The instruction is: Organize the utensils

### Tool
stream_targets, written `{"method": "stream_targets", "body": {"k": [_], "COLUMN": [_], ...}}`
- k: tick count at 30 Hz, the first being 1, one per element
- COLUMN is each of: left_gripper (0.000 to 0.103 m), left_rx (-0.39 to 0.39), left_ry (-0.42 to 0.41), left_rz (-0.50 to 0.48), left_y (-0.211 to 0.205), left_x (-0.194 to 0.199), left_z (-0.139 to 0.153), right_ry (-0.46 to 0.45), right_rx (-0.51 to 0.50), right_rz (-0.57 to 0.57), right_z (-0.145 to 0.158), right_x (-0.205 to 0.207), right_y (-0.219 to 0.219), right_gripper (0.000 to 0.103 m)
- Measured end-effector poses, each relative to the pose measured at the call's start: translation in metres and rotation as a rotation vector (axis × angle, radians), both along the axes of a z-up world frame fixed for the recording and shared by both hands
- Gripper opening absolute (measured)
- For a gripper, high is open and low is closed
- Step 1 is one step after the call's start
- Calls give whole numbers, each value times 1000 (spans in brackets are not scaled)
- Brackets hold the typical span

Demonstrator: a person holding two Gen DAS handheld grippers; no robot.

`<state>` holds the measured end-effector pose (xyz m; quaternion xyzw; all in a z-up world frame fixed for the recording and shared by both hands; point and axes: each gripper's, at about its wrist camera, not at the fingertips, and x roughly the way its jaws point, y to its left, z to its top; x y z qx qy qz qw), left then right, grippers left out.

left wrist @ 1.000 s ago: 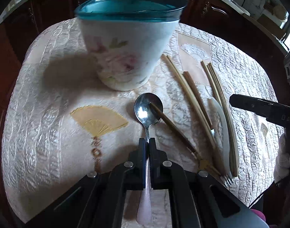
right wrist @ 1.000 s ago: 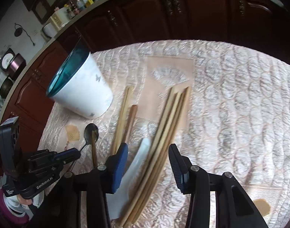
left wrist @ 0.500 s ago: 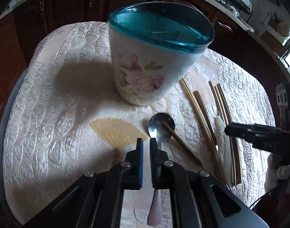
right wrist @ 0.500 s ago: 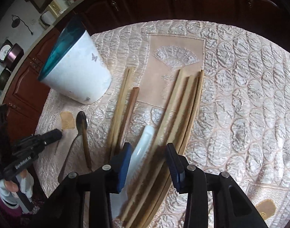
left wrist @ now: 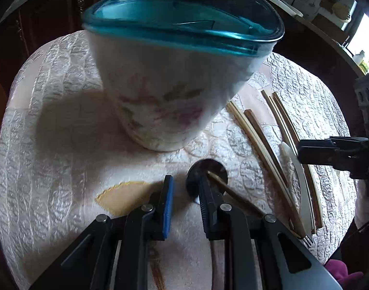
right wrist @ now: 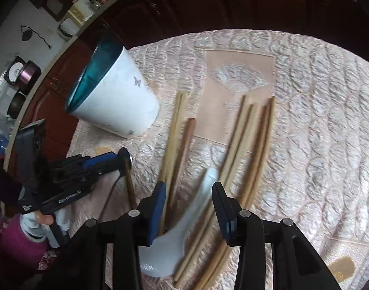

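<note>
A white flowered cup with a teal rim (left wrist: 165,89) stands on the quilted cloth; it also shows in the right wrist view (right wrist: 117,106). A metal spoon (left wrist: 207,176) lies in front of it with a brown-handled utensil (left wrist: 235,193) resting across its bowl. My left gripper (left wrist: 184,188) is open just before the cup, its right finger over the spoon's bowl. My right gripper (right wrist: 189,205) is open above a white ceramic spoon (right wrist: 184,229). Wooden chopsticks (right wrist: 247,149) and more wooden sticks (right wrist: 177,140) lie alongside it.
The table carries a pale quilted cloth (right wrist: 317,120) with fan motifs. Dark wooden cabinets (right wrist: 232,4) stand behind it. A person's hand and a magenta garment (right wrist: 22,232) are at the lower left of the right wrist view.
My left gripper has let go of the metal spoon, opened and moved closer to the cup. My right gripper has come lower over the white ceramic spoon.
</note>
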<state>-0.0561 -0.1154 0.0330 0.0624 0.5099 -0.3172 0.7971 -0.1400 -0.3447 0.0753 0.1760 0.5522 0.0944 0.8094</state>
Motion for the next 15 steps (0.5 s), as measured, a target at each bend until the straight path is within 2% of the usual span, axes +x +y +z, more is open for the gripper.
{"method": "stream_targets", "body": {"k": [2, 5, 8, 10, 15], "left_gripper": [21, 20, 11, 6, 5], "left_rx": [-5, -2, 8, -14, -23], "left_ry": [6, 7, -8, -1, 18], "left_rz": [-13, -46, -63, -49, 9], "left_y": [-6, -13, -15, -8, 11], "left_x": [5, 7, 6, 3, -10], "left_z": [1, 1, 4, 8, 11], "right_ry": [0, 49, 53, 56, 53], "right_rx": [15, 39, 17, -2, -32], "right_rz": [-21, -45, -43, -36, -12], "right_z": [-7, -21, -20, -18, -18], "right_x": [10, 18, 10, 4, -2], "right_y": [-4, -18, -22, -23, -14], "right_gripper": [45, 45, 45, 45, 46]}}
